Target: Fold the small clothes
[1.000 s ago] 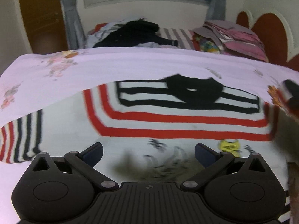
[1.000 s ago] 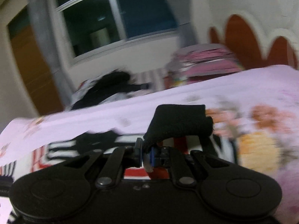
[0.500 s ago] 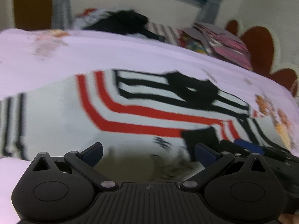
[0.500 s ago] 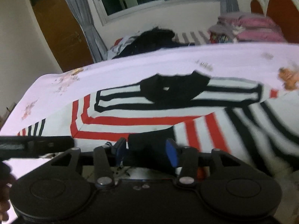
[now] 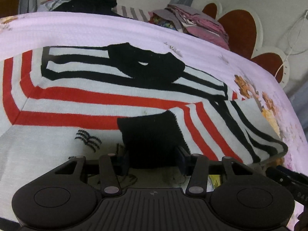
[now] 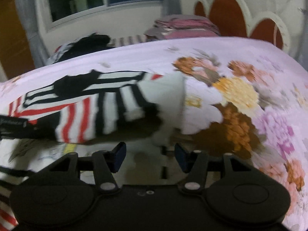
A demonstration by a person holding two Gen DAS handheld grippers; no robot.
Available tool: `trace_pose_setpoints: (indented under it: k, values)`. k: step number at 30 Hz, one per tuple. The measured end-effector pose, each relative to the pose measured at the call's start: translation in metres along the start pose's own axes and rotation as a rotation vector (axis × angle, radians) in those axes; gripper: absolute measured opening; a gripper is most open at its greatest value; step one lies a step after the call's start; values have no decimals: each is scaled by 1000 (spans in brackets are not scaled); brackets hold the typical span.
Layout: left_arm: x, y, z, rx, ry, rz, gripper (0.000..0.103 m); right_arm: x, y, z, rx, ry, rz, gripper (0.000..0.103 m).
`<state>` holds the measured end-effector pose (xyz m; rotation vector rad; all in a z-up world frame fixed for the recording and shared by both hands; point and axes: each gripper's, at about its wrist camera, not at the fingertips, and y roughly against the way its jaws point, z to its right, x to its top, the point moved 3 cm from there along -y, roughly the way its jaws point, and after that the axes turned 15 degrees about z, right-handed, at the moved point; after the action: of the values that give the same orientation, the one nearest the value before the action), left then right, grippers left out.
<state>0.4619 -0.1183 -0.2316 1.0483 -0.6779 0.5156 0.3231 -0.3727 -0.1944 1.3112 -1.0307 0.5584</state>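
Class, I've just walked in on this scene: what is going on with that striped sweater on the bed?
A person with a gripper in each hand is folding a small striped sweater spread on a floral bedsheet. One sleeve is already folded across the body. Its black cuff sits between the left gripper's jaws, which have just been closing. The right gripper has just been opening and holds nothing, over the sweater's edge.

Sweater (image 5: 96, 104) lies on bedspread (image 5: 96, 27), clothes pile (image 5: 92, 2) behind.

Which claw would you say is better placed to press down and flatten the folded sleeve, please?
Probably the left claw: the black cuff of the sweater sits between its closing jaws. The right claw is open over the floral bedsheet, empty.
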Motion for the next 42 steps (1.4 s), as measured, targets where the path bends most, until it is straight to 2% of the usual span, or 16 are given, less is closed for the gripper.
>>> trace_pose_setpoints:
  k: [1,2,6,13,15,19,23,27,28,30,32,35,36,38,40,42]
  values:
    - [0,-1,-1,6,6,5,31,-1,-2,5,-5,-13,-2,55]
    - [1,-2,-2,16,10,10,24,-2,-7,7,-12,-24,-5,55]
    - [4,2,-6,0,54,26,9,-5,-22,8,-1,-69,-20,53]
    - [42,45,-32,33,82,205,8,-4,-43,3,-17,-79,-30,33]
    - [45,50,-53,68,86,199,8,-2,-45,2,-8,-85,-28,24]
    - [27,45,-81,128,86,149,7,-1,-39,-5,6,-49,7,18]
    - [11,28,-84,150,85,113,7,-15,-42,5,-4,-59,-42,17]
    - [19,36,-82,151,63,141,7,-14,-31,8,16,-33,-73,18]
    - [19,41,-85,159,64,153,7,-15,-26,9,29,-40,-77,22]
    - [18,50,-93,175,80,160,7,-11,-13,15,54,-81,-56,28]
    - [12,47,-92,186,23,146,7,-1,-5,18,58,-89,-10,31]
    - [11,44,-87,186,3,142,8,16,-21,22,78,-127,9,37]
    - [13,47,-87,197,-1,150,10,22,-30,24,83,-143,8,40]
    - [17,54,-88,226,-2,168,24,32,-52,23,106,-173,1,50]
    - [21,65,-92,266,-2,199,63,40,-74,21,106,-188,1,50]
    - [27,77,-96,294,-1,250,66,47,-97,19,115,-213,-11,50]
